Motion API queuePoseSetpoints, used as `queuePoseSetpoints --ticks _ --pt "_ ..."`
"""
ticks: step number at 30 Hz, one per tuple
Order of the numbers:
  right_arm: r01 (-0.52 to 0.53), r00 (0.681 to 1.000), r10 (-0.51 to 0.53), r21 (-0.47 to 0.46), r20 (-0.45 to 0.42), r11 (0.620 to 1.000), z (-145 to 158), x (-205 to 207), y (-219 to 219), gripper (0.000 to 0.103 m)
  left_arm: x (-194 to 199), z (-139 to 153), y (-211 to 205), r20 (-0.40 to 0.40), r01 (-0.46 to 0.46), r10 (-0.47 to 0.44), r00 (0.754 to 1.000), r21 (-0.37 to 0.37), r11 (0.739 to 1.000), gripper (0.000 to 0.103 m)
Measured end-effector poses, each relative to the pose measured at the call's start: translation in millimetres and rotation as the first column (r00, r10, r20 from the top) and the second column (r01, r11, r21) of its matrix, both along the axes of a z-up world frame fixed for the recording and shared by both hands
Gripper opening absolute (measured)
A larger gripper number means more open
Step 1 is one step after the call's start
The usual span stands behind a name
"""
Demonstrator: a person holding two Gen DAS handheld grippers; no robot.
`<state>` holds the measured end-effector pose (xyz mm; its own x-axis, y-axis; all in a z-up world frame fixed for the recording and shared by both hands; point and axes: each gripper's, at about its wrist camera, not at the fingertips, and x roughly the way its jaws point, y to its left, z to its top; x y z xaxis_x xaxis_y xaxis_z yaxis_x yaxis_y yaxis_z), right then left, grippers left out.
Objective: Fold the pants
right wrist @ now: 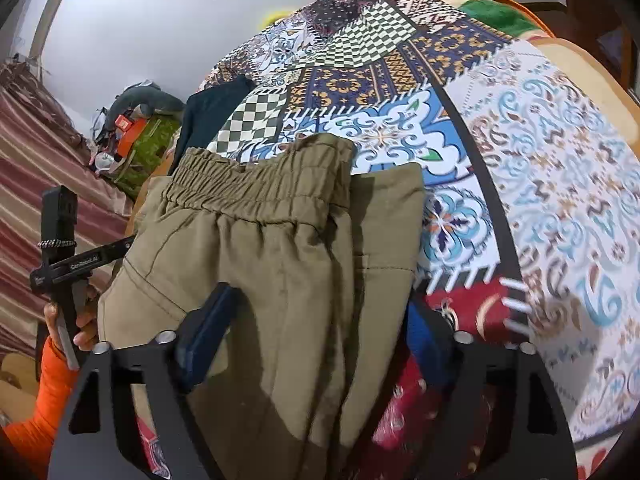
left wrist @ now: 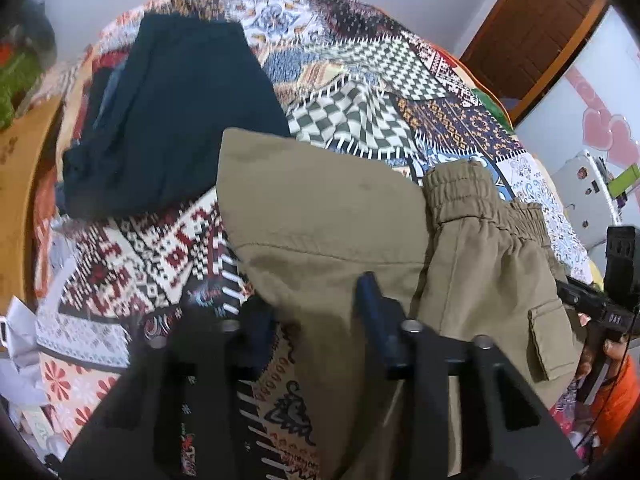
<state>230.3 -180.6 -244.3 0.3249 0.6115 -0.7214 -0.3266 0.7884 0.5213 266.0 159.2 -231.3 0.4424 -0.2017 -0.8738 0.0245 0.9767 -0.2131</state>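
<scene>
The khaki pants (right wrist: pixel 280 264) lie partly folded on the patchwork bedspread (right wrist: pixel 540 160), elastic waistband at the far end and one layer doubled over. Both the left gripper (left wrist: pixel 316 320) and right gripper (right wrist: pixel 320 328) stand wide around the near cloth, not pinching. A dark garment (left wrist: pixel 168 120) sits far left; the final folds look still to come

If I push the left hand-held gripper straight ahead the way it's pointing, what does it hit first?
Most likely the khaki pants: their fabric already lies between the fingers of the left hand-held gripper and fills the path ahead. Beyond them lies the patchwork bedspread, with the dark folded garment off to the left. Depth is uncertain.
</scene>
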Motion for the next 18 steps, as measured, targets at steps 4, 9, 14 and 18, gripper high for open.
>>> queuePoseSetpoints --ticks 4,9,14,18 --pt "0.008 1.000 -0.008 -0.005 0.018 1.000 3 6 0 0.036 -3 5 -5 0.030 -0.002 0.000 1.000 0.050 0.999 0.020" --pt "0.002 0.999 -0.002 -0.009 0.042 1.000 7 10 0 0.019 -6 20 -1 0.061 -0.017 0.016 0.998 0.017 1.000 0.006" --pt "-0.021 0.992 0.027 -0.051 0.127 0.998 31 12 9 0.013 -12 45 -1 0.123 -0.019 0.016 0.992 0.029 0.999 0.003" --pt "-0.042 0.982 0.053 -0.062 0.181 0.997 54 19 19 0.013 -11 66 4 0.168 -0.026 0.020 0.986 0.030 0.999 0.003"
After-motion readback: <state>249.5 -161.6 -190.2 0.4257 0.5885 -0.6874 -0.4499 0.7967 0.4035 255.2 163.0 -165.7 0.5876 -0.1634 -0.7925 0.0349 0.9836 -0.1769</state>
